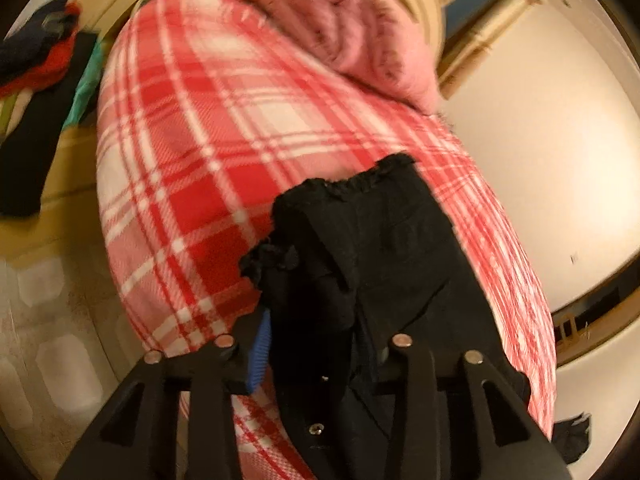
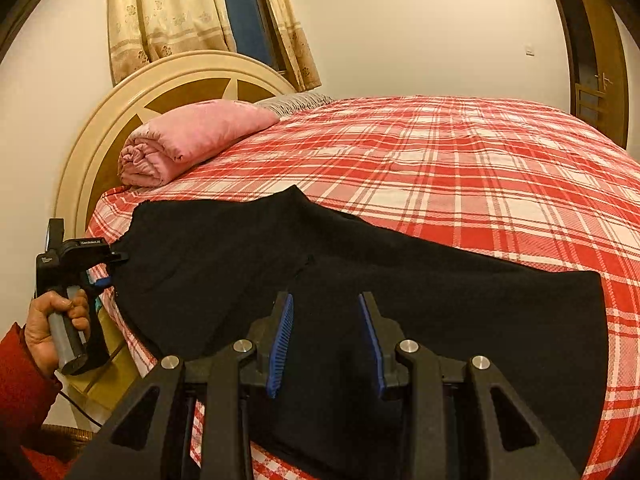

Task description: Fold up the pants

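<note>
Black pants [image 2: 400, 280] lie spread across the near side of a bed with a red and white plaid cover [image 2: 460, 168]. My left gripper [image 1: 320, 352] is shut on a bunched edge of the pants [image 1: 360, 248], which drape over its fingers and hide one pad. The right wrist view shows the left gripper [image 2: 114, 266] at the pants' left end, held by a hand. My right gripper [image 2: 326, 340] is open and empty, its blue pads [image 2: 280, 344] just above the pants' near edge.
A folded pink blanket [image 2: 188, 136] lies by the round cream headboard [image 2: 120, 96]. A pile of dark and red clothes [image 1: 36, 64] sits beside the bed. Curtains and a window are behind; a wooden door [image 2: 596, 60] is at far right.
</note>
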The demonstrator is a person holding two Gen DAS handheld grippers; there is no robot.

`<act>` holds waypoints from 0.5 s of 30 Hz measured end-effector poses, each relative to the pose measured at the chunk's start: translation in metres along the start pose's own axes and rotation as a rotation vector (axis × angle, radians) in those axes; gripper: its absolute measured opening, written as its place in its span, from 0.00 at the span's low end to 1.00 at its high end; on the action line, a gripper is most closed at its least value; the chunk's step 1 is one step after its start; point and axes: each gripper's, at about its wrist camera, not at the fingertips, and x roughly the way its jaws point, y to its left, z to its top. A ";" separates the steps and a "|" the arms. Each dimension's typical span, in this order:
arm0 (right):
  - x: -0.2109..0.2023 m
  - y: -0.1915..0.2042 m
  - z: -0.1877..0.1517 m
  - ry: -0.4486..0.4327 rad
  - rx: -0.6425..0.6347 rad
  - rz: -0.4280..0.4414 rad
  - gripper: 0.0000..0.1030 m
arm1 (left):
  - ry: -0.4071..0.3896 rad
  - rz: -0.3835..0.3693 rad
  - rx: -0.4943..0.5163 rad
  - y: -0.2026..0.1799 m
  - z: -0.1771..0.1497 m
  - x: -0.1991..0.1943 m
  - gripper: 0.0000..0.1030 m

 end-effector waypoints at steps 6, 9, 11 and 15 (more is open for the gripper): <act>-0.003 -0.010 0.001 -0.007 0.040 -0.028 0.34 | 0.005 0.006 -0.041 0.000 0.001 0.004 0.53; -0.003 -0.017 0.001 -0.003 0.073 -0.028 0.34 | 0.004 -0.025 -0.013 -0.007 0.002 0.003 0.34; -0.001 -0.018 0.001 0.007 0.087 -0.016 0.34 | -0.011 -0.067 0.010 -0.011 0.003 -0.003 0.33; 0.004 -0.012 0.001 0.022 0.069 0.014 0.34 | -0.035 -0.095 0.059 -0.020 0.006 -0.013 0.31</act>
